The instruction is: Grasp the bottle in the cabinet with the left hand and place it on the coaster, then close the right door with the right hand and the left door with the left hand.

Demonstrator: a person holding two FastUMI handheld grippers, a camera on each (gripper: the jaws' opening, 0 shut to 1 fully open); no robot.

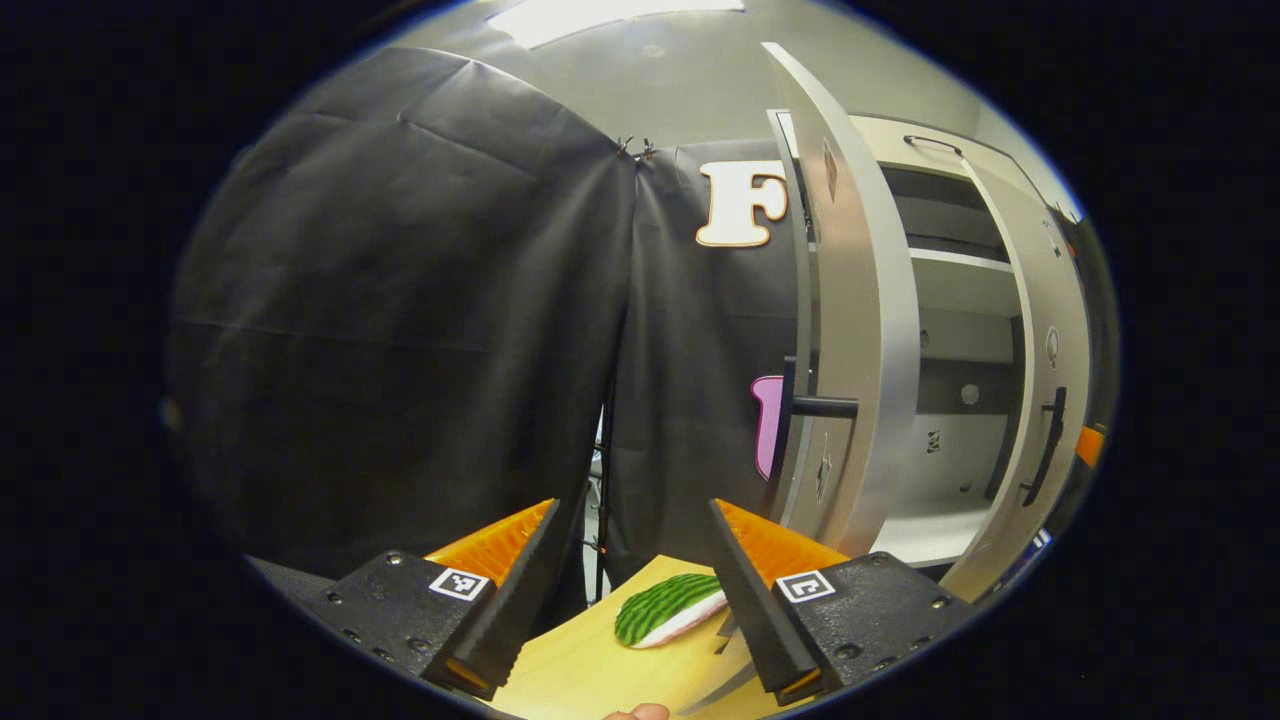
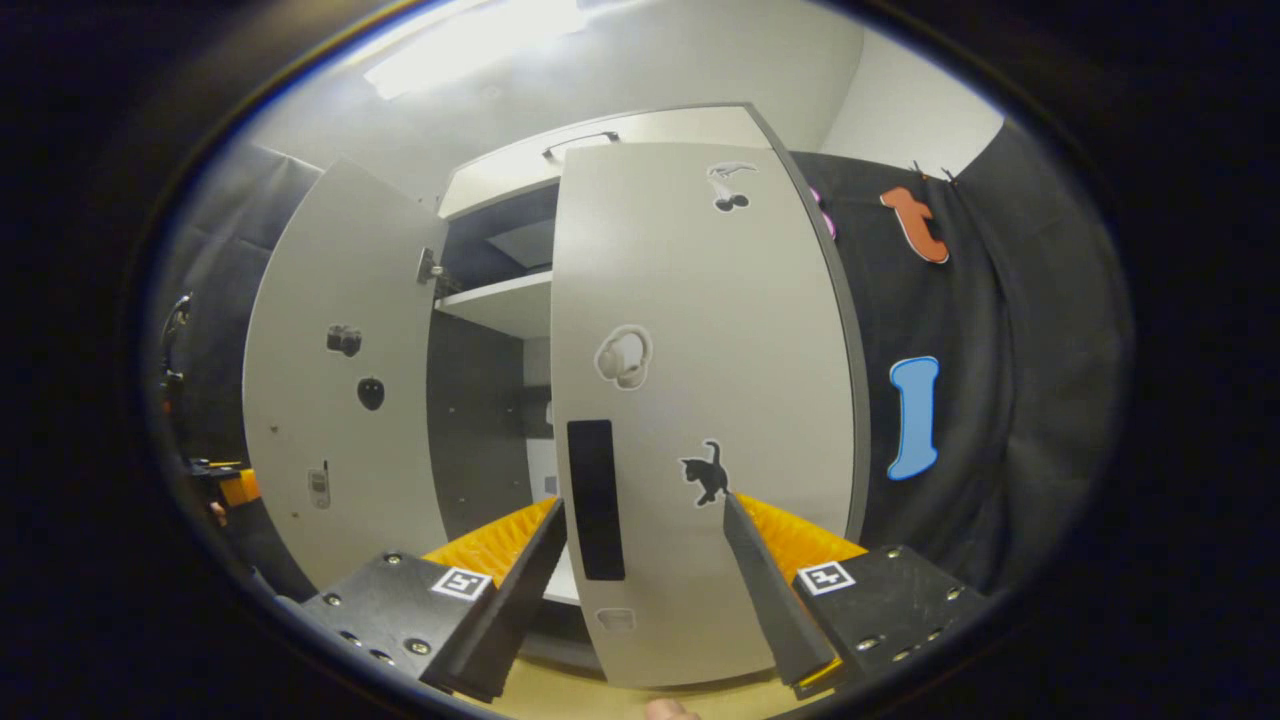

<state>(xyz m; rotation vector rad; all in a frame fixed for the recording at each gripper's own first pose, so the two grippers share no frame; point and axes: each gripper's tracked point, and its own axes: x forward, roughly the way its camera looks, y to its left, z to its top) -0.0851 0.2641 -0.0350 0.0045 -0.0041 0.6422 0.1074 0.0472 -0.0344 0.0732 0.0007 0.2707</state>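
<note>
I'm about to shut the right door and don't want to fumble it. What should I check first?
1. Right gripper open: ok, fingers apart, nothing between them.
2. Black bar handle ahead between its fingers: ok.
3. Grey right cabinet door ajar, ready to push: ok.
4. Grey left cabinet door swung wide, apart from the right door: ok.
5. Left gripper open and empty: ok.
6. Bottle set on the green striped coaster on the wooden table: cannot tell; a finger hides part of the coaster.
</note>
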